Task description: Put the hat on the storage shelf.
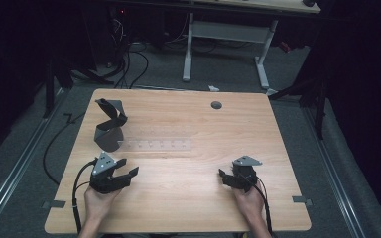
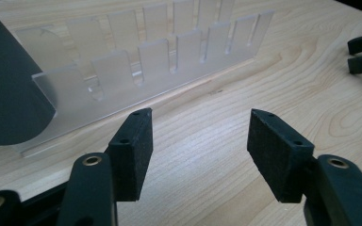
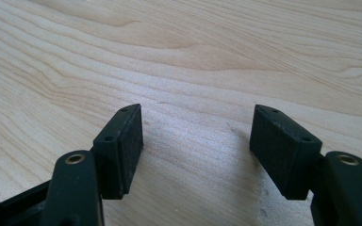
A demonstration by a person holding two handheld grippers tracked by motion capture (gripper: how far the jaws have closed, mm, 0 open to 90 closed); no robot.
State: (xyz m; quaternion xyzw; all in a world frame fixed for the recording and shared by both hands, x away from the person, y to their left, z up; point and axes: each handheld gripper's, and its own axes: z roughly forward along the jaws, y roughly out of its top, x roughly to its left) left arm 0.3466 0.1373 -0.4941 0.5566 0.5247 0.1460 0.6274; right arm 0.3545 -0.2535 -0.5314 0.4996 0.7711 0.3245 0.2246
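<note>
A person at a pale wooden table (image 1: 188,198) held a black two-jaw gripper in each hand, both with jaws spread and nothing between them. The left gripper (image 1: 125,168), low on the table's left side, pointed toward about one o'clock at a clear, slotted acrylic rack (image 1: 155,145), a long, low strip with a row of upright tabs, lying just beyond its fingertips and apart from them. The rack's long axis ran across the table from nine to three o'clock, so the open jaws faced its long side rather than an end. In the left gripper view the rack (image 2: 141,70) stood at eleven to twelve o'clock from the left gripper (image 2: 199,134), its near wall close ahead but untouched. A dark grey curled sheet-metal stand (image 1: 110,126) sat at the rack's left end, touching or overlapping it. The right gripper (image 1: 223,174) rested well off at the table's right side, facing bare wood in its own view (image 3: 197,129). The left hand (image 1: 99,201) was plainly the nearer one, and any grasp on the rack would likely fall to it.
</note>
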